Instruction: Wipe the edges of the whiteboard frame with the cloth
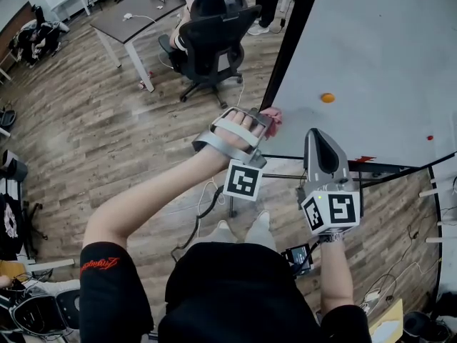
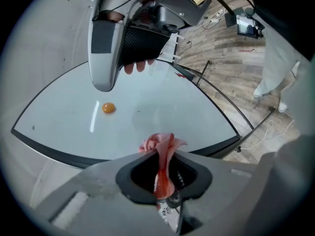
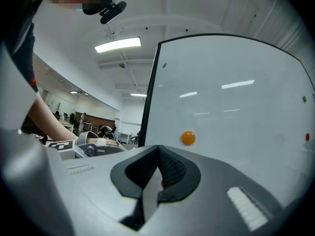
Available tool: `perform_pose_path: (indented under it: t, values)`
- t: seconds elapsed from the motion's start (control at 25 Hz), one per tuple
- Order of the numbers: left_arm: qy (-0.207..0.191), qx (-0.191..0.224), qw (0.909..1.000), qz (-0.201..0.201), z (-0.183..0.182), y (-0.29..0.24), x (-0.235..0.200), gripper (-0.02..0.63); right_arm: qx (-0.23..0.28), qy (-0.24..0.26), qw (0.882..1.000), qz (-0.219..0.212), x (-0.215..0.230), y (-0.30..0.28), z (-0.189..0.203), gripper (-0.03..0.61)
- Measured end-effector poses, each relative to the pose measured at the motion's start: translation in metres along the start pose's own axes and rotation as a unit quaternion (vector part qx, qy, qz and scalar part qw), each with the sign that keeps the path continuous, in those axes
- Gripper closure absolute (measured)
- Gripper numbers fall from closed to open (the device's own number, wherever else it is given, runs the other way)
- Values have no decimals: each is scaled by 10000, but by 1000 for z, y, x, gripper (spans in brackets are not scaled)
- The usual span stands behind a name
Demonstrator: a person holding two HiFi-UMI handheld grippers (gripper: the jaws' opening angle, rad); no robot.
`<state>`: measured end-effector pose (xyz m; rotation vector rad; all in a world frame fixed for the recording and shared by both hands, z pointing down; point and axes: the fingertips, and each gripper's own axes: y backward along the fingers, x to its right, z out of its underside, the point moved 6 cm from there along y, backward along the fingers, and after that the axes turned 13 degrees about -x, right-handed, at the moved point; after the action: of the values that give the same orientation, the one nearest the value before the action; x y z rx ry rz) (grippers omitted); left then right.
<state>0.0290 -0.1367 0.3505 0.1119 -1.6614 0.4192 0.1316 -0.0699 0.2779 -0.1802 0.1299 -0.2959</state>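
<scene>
1. The left hand-held gripper (image 1: 265,116) is clamped shut on a crumpled pink cloth (image 2: 160,146), and the fabric bunches out past its tips.
2. That cloth sits right at the tips, at the thin black frame (image 1: 284,52) near the lower corner of the big white whiteboard (image 1: 378,63).
3. A small round orange magnet (image 1: 327,98) is stuck on the board ahead of both grippers, roughly between them.
4. The right hand-held gripper (image 3: 158,149) has its jaws closed together with nothing in them. It points at the board's bottom edge, near the left one.
</scene>
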Motion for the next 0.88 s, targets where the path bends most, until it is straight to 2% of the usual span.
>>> perform_pose_path:
  t: [0.88]
  values:
    - [182,-203,9995,158,-4,-8,23,568,-129,3,9999,39,2,1,7,577]
